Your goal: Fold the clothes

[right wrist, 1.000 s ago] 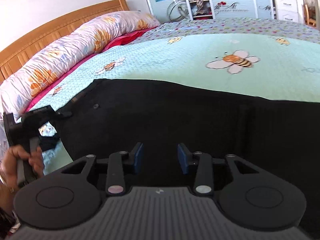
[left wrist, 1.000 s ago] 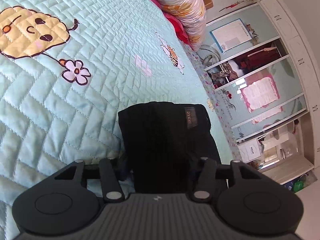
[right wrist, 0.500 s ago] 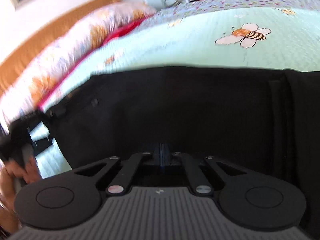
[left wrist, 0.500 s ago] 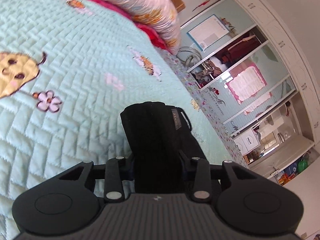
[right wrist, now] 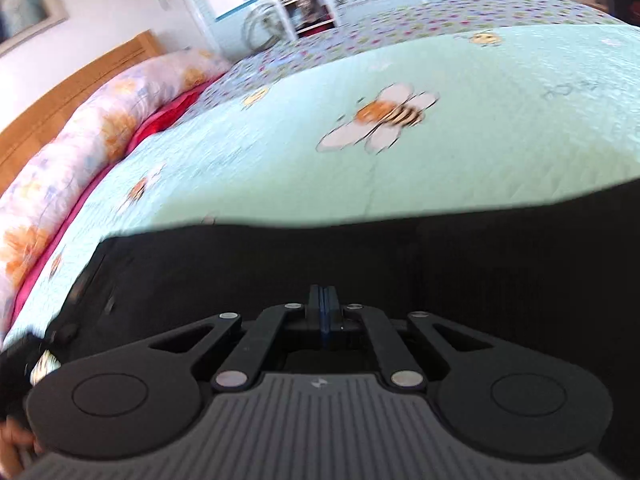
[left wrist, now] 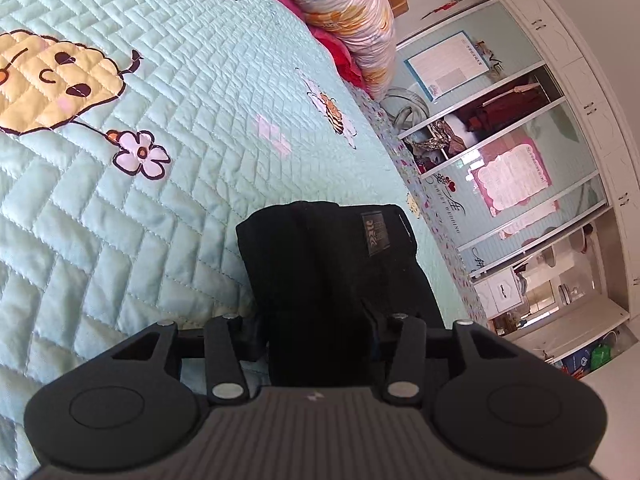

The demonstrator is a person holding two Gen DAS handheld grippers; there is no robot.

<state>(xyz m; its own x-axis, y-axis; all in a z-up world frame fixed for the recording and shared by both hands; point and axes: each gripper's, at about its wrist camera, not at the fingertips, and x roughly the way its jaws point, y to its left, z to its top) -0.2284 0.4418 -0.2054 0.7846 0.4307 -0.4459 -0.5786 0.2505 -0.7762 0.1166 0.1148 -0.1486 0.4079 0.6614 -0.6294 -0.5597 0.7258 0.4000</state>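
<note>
Black trousers: soft, limp, light. Our left gripper straddles the bunched waistband, jaws opening. Right gripper pinched closed, probably on cloth; blur hides it. Grip doubled edges.

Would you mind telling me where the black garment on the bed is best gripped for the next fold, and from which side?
Probably at the labelled waistband end of the black garment, coming from the near edge of the bed. That end is a thick bundle between the opening jaws of the left gripper, while the rest spreads flat and offers only a thin edge.
</note>
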